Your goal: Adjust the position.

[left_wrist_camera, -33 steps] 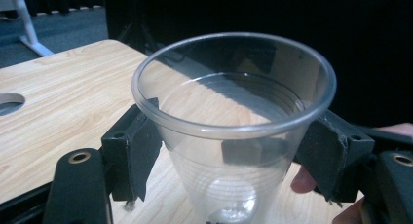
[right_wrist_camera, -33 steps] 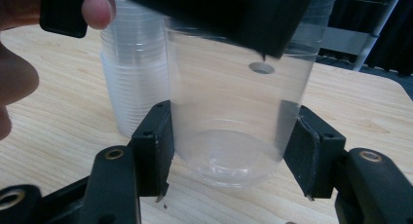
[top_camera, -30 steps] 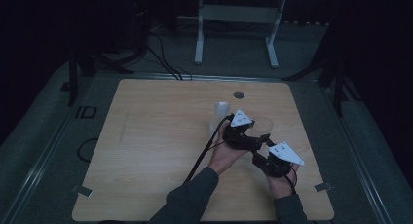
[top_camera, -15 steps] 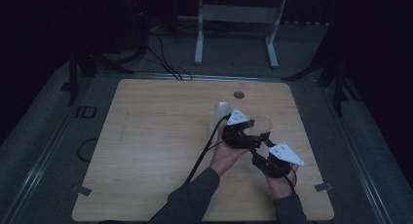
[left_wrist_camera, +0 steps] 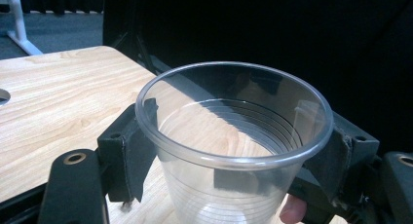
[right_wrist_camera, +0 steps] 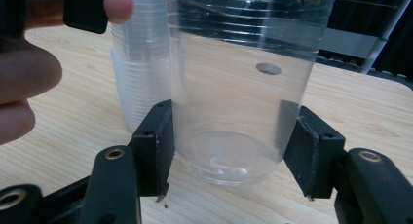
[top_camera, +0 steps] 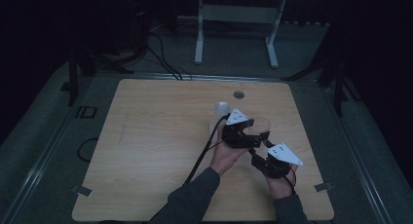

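Holding one clear plastic cup (right_wrist_camera: 241,87) between both tools, we seem to be midway through pulling it free of the stack of cups (right_wrist_camera: 141,73) that stands just beside it on the wooden table (top_camera: 146,151). We keep the cup upright on the right half of the table, its base just above the wood. Our left gripper (left_wrist_camera: 234,160) has its jaws partly apart and pressed on the cup's wall just under the rim. Our right gripper (right_wrist_camera: 229,148) closes in on the lower wall near the base, pads touching both sides. Next, we judge, one tool must let go while the other carries the cup clear; a gentle squeeze matters, since thin plastic buckles easily.
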Motion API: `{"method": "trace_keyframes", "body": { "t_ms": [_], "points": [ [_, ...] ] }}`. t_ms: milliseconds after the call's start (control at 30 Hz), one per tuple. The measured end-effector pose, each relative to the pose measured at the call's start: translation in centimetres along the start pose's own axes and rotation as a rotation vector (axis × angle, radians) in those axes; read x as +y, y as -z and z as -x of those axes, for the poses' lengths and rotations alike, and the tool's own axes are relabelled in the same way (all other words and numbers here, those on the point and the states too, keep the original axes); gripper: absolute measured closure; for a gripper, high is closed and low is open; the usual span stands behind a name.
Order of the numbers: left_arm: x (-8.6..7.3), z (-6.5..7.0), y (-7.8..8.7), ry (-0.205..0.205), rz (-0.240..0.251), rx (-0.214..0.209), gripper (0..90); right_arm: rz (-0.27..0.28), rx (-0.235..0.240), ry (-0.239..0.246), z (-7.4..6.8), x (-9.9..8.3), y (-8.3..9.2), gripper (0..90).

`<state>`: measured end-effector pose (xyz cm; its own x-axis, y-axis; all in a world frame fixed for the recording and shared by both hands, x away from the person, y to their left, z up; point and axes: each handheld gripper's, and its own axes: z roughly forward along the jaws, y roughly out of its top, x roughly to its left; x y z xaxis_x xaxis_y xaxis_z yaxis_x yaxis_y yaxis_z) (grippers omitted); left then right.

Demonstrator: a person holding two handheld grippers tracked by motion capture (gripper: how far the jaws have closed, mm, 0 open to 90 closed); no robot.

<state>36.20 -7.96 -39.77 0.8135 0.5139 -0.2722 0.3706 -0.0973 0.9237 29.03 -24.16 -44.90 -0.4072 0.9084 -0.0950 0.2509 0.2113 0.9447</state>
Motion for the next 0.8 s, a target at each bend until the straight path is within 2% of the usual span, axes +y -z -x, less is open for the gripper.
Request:
{"method": "trace_keyframes", "body": {
  "t_ms": [333, 800],
  "points": [
    [-0.1, 0.7, 0.0, -0.059, 0.010, 0.022, 28.0, -0.006, 0.014, -0.014, 0.4, 0.0, 0.0, 36.3],
    [-0.3, 1.2, 0.4, -0.152, 0.016, 0.104, 28.2, -0.014, 0.012, -0.011, 1.1, -0.2, 1.0, 30.3]
  ]
}}
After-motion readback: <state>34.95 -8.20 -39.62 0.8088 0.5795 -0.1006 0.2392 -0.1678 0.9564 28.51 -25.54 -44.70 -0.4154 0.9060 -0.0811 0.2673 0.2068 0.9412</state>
